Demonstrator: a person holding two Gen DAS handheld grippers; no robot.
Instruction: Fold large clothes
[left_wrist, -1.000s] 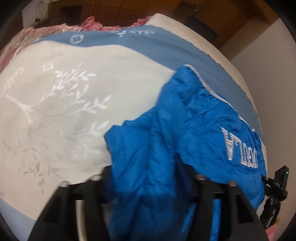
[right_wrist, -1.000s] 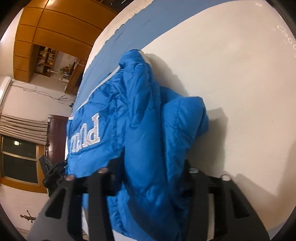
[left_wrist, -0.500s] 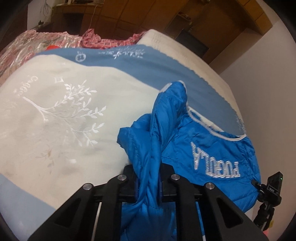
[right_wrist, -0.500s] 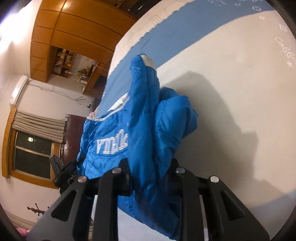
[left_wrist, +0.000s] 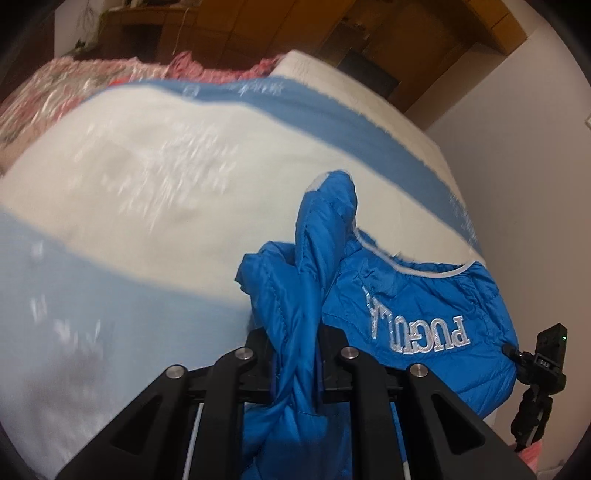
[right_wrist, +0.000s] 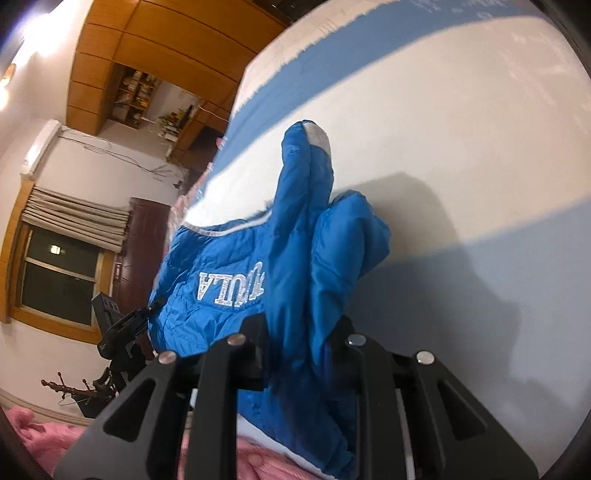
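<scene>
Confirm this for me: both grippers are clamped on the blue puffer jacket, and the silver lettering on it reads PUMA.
One detail is wrong. The left gripper and right gripper do each have their jaws shut on a bunched fold of the blue puffer jacket, but the silver lettering does not read PUMA. The left wrist view shows it, upside down, as PUGULA.

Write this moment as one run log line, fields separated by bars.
left tongs: shut on blue jacket | right tongs: shut on blue jacket | bed cover: beneath
</scene>
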